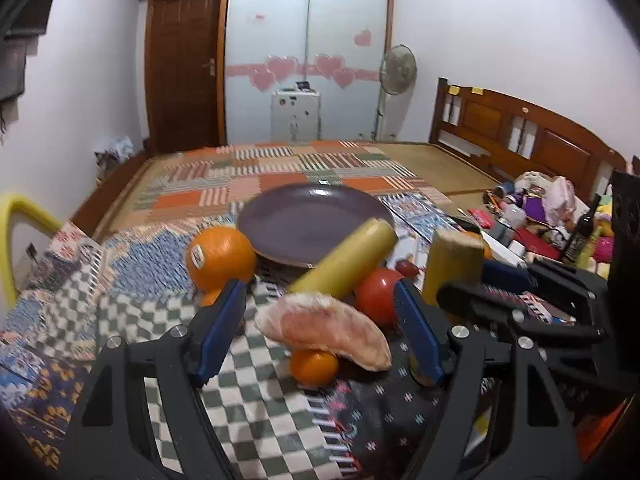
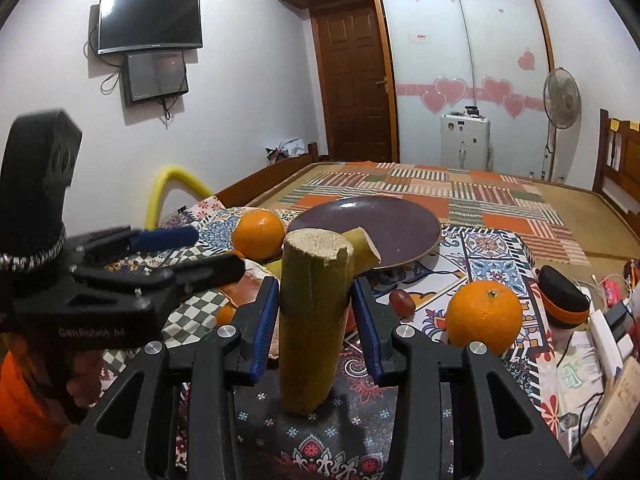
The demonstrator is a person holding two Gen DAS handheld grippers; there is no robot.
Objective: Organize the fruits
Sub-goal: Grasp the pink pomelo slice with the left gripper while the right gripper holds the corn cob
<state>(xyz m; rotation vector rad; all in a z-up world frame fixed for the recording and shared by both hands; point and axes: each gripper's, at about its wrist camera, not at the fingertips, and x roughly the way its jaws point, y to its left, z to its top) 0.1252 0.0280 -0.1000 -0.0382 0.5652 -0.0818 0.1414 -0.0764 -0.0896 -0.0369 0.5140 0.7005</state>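
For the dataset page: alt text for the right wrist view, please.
The right gripper clamps an upright yellow-green sugarcane piece above a patterned cloth. Behind it sits an empty dark plate flanked by two oranges; the left gripper reaches in from the left.

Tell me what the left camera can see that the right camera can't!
Only the left camera shows the pink pomelo slice, the red tomato, the bed's headboard and the open left tongs around the slice. Only the right camera shows the TV, a second big orange and the right tongs shut on the upright sugarcane piece. Both show the purple plate and the standing fan.
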